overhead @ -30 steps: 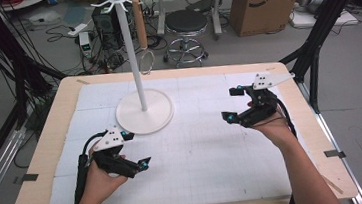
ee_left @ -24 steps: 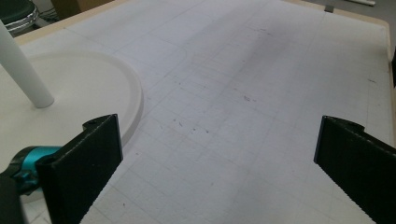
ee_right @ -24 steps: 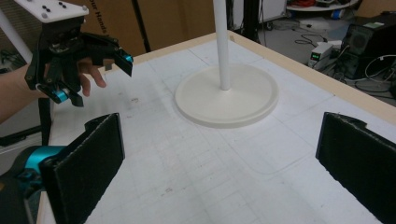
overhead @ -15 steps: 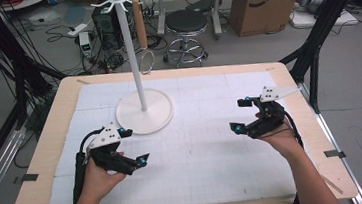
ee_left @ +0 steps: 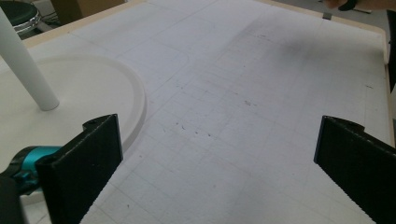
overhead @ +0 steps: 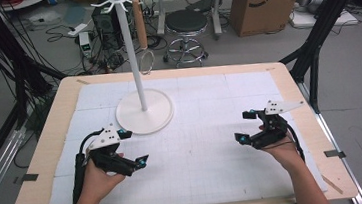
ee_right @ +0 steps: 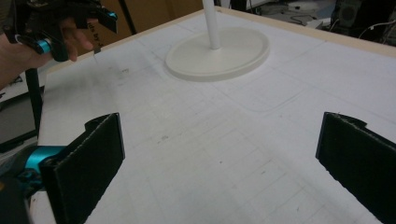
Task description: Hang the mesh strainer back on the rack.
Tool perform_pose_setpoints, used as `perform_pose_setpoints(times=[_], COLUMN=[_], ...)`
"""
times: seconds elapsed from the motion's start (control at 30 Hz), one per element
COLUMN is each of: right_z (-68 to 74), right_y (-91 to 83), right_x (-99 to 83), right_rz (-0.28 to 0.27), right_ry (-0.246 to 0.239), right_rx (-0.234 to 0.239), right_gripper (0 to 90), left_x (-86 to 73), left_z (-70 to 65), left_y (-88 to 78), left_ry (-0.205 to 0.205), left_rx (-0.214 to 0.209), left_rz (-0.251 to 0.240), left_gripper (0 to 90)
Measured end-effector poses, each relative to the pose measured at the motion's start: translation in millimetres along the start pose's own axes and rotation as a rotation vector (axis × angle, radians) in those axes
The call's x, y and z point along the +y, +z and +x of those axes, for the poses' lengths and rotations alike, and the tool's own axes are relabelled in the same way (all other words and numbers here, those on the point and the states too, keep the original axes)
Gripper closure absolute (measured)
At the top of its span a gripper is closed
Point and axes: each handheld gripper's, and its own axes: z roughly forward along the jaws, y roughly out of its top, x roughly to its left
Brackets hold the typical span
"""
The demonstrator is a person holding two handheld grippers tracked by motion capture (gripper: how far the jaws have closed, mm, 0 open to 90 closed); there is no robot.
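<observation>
On the bench's far left stands the white stand (overhead: 142, 110), just beyond my left gripper (overhead: 134, 153); the right gripper (overhead: 245, 126) waits well apart, both spread and empty. I judge it rigid, bottom-heavy, smooth; the slim pole (overhead: 131, 61) suits gripping best.

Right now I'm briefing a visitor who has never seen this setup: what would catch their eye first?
Probably the tall white stand, its round base sitting left of centre on the white gridded mat with hooked arms at the pole's top. Next, the two hand-held grippers low over the mat: the left gripper just in front of the base, the right gripper near the right edge, both with jaws wide apart and nothing between them.
</observation>
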Motion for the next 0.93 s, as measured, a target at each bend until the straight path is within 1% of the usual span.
perform_pose_setpoints(times=[0.07, 0.23, 0.33, 0.5, 0.67, 0.73, 0.93], right_z=[0.0, 2.9, 2.4, 0.7, -0.8, -0.9, 0.2], right_y=[1.8, 4.5, 6.3, 6.0, 5.4, 4.8, 5.0], right_x=[-2.4, -2.2, -2.8, -3.0, -3.1, -3.3, -3.2], right_rz=[0.009, 0.016, 0.019, 0.023, 0.014, 0.02, 0.023], right_ry=[0.005, -0.004, -0.003, 0.002, -0.004, 0.0, 0.003], right_rx=[-0.003, 0.002, 0.003, 0.006, 0.008, 0.007, 0.008], right_gripper=[0.3, 0.2, 0.2, 0.2, 0.3, 0.3, 0.3], left_x=[-1.5, -2.2, -1.2, -1.8, -1.6, -1.6, -1.9], left_z=[0.1, 0.3, -0.1, 0.9, 1.5, 2.0, 2.9], left_y=[-1.0, -3.9, -5.0, -3.5, -2.0, -2.0, -1.6], left_ry=[-0.003, -0.003, -0.008, -0.006, -0.01, -0.006, -0.02], left_rx=[0.0, 0.005, 0.008, 0.009, 0.009, 0.01, 0.012], left_rz=[0.0, -0.003, -0.013, -0.001, -0.002, 0.003, -0.004], left_gripper=[1.6, 1.6, 1.6, 1.6, 1.7, 1.6, 1.6])
